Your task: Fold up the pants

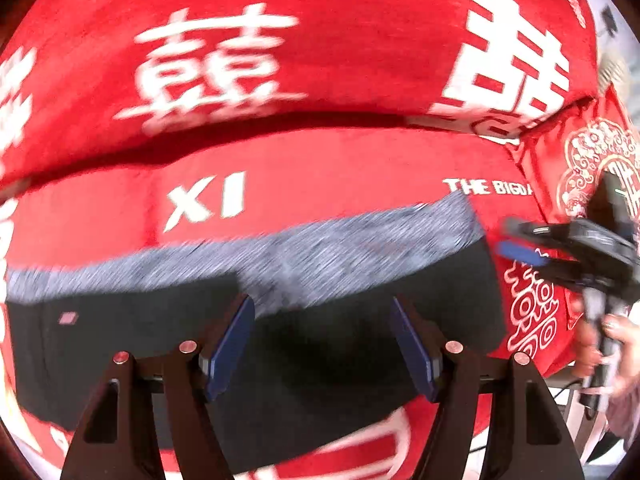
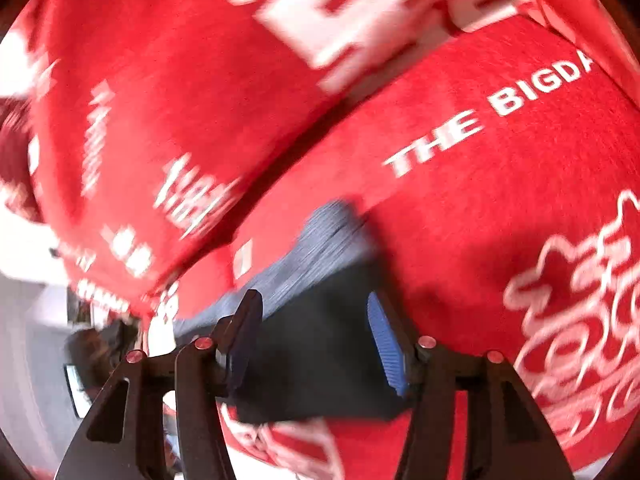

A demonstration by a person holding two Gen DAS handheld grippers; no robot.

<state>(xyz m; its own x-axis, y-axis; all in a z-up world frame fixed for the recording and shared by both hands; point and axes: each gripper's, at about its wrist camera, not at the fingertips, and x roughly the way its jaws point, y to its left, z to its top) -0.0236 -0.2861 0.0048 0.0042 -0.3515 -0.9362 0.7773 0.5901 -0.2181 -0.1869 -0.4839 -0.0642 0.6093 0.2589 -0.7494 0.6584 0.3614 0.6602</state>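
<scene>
Tongs (image 1: 322,346) above soft black pants (image 1: 120,344)

Your pants (image 1: 160,344): black body, heathered grey band (image 1: 320,252) along upper edge, small pinkish patch (image 1: 68,317) near left end. Red cover (image 1: 320,168) under them: white "XI" and "THE BIGDA" lettering, large white double-happiness characters behind. Red cushion (image 1: 580,168) at your right: white ornamental medallion print. Your left gripper (image 1: 322,344): black frame, dark blue pads, reddish rivets. Your right gripper (image 2: 316,340): black frame, brighter blue ribbed pad (image 2: 386,344).
</scene>
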